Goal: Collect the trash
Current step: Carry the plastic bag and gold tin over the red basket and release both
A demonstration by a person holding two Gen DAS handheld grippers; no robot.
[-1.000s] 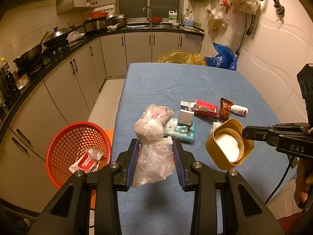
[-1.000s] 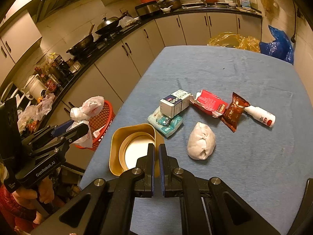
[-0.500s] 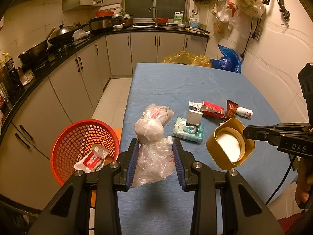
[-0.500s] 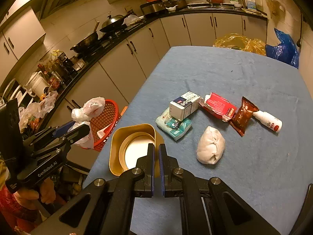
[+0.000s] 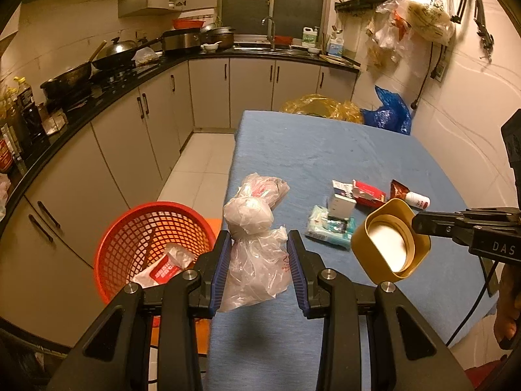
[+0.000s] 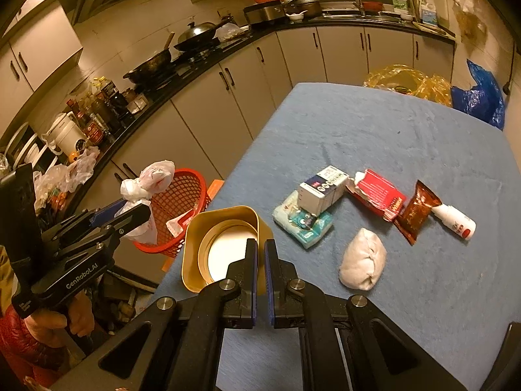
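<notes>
Left gripper (image 5: 259,268) fingers clamp a knotted clear plastic bag (image 5: 254,244); right gripper (image 6: 260,280) fingers pinch a gold square tin (image 6: 221,244) (both uncollected); the red mesh basket (image 5: 136,228) beside the bench's left edge holds one wrapper, several items remain mid-bench.

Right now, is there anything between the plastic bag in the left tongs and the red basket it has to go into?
Nothing visible. The left tongs hold the plastic bag in the air at the table's edge; the red basket sits open-topped on the floor just beside and below, with only some trash already inside.

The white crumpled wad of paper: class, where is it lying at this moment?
In the right wrist view the white wad lies on the blue table, right of the tissue pack and just in front of the brown snack wrapper.
</notes>
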